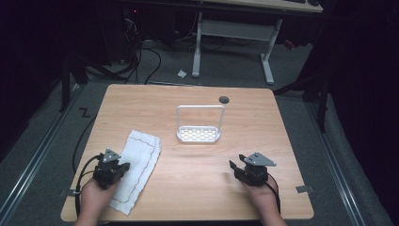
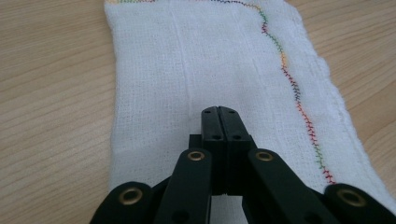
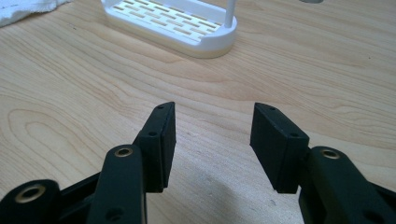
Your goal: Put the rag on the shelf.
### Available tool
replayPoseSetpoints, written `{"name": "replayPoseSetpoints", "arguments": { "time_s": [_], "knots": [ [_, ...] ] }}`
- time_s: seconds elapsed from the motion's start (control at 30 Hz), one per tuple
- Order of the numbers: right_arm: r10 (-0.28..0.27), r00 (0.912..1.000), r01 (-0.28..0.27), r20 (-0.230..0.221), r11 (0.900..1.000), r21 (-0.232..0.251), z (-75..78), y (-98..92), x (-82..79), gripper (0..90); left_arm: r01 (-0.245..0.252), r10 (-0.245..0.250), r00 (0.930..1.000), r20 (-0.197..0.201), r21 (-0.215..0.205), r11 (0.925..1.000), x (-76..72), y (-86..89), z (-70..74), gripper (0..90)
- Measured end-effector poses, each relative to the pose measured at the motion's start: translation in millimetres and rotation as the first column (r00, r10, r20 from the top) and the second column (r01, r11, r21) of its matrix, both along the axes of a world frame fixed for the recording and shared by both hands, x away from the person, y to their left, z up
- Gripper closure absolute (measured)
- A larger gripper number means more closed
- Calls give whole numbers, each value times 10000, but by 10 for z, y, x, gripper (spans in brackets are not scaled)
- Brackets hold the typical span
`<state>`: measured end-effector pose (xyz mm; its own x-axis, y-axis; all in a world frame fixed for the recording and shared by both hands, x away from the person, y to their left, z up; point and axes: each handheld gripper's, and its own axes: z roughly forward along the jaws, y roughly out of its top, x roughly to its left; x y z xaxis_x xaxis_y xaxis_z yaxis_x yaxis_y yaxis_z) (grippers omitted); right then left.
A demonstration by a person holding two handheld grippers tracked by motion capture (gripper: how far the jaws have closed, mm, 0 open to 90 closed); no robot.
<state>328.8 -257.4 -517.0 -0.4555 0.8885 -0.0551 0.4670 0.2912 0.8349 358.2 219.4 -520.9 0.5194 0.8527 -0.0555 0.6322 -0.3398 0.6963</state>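
Left gripper (image 2: 218, 112) fingers clenched above cloth (image 2: 210, 60); right gripper (image 3: 212, 123) fingers spread, bare table (image 3: 93, 84) ahead.

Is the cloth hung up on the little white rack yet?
Not yet. The white cloth lies folded flat on the table, apart from the rack, whose bar is bare. The left gripper is over the cloth, jaws shut with nothing between them. The right gripper waits open. Grabbing and hanging probably remain.

A white cloth (image 1: 136, 169) with multicoloured stitched edging lies flat, folded lengthwise, near the table's near-left corner.
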Motion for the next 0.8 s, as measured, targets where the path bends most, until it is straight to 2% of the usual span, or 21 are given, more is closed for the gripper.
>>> {"name": "replayPoseSetpoints", "arguments": {
  "time_s": [0.37,0.47,0.6,0.8],
  "knots": [
    [16,10000,-15,-31,10000,86,4,-4,-6,507,-118,123,9998,152,-299,9995,-21,32,22,876],
    [35,10000,-35,-10,9999,99,7,-6,-2,506,-190,200,9995,227,-430,9989,-29,58,31,824],
    [60,10000,-60,-10,9999,97,4,2,-1,506,-292,311,9991,298,-596,9978,-35,88,34,687],
    [131,9999,-131,-52,9999,39,-4,22,3,506,-312,325,9992,236,-561,9979,-29,96,28,641]
  ]
}}
